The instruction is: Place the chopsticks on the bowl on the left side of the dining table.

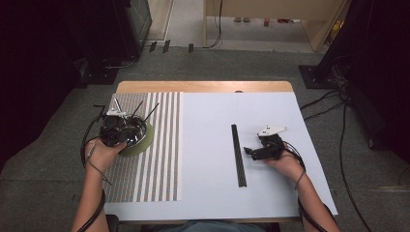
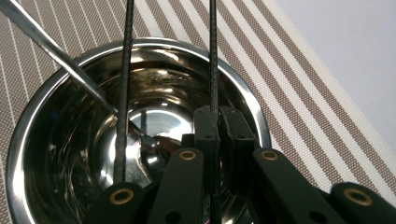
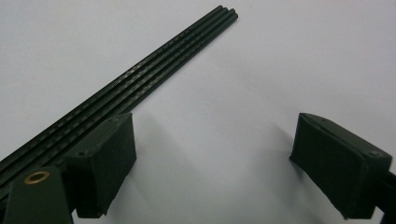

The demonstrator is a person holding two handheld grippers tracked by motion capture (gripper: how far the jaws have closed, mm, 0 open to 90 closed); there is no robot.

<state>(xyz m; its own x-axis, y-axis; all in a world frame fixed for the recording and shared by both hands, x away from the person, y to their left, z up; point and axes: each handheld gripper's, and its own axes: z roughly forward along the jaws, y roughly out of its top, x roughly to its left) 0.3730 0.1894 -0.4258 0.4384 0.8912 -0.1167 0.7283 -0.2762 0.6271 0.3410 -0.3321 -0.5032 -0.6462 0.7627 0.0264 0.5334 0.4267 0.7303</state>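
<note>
your left gripper point(image 2: 217, 135) pinches a black rod point(image 2: 213, 56) over the steel bowl point(image 2: 42, 116) at left; your right gripper point(image 3: 212, 154) spread wide beside the rod bundle point(image 3: 154, 70)

High view dim at the edges, white-covered desk point(image 1: 208, 145) evenly lit from overhead; shiny round steel bowl point(image 2: 140, 135) throws glare and reflections; soft shadows under right tool point(image 3: 212, 163), its black jaws slightly blurred

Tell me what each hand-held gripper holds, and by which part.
Left hand-held gripper: one black chopstick, clamped partway along, over the steel bowl. Right hand-held gripper: nothing, jaws open.
</note>
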